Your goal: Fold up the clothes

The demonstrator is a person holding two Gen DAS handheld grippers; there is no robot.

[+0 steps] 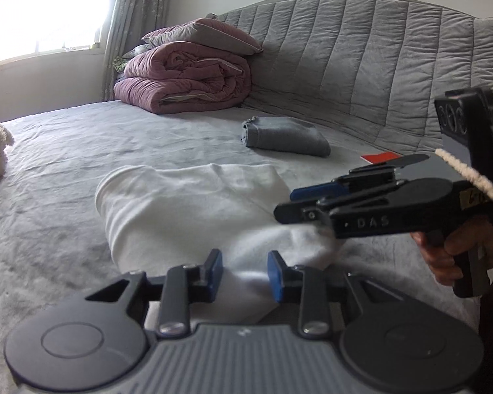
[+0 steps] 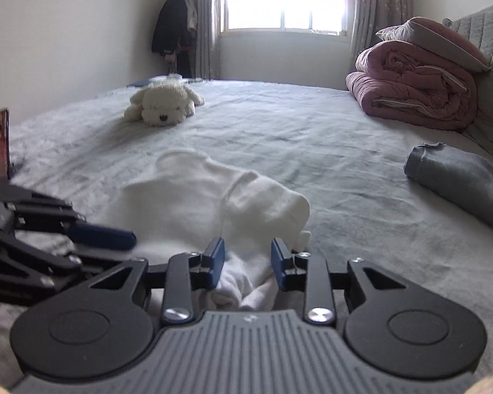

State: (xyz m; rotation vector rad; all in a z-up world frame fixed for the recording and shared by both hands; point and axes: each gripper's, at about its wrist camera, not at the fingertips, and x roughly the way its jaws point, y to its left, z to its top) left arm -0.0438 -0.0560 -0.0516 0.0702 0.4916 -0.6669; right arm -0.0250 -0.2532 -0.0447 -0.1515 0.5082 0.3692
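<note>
Blue pads of the left gripper [image 1: 245,274] stand parted and released at the lower middle of its frame, white garment [image 1: 187,203] showing between them, unpinched. Right gripper [image 2: 248,264] likewise gapes over bunched white cloth. Judged risk: that loose near edge could slump and undo the fold. Garment spreads toward mid-frame on the bed [image 1: 65,151].

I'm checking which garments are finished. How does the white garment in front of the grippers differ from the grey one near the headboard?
The white knit garment is loosely folded, rumpled and uneven, with an end bunched between the right gripper's open fingers; the grey folded garment is a compact, tidy bundle. The white one spreads wider; the grey one is smaller. The white one lies mid-bed; the grey one rests beside the quilted headboard. Both lie on the grey bedsheet.
</note>
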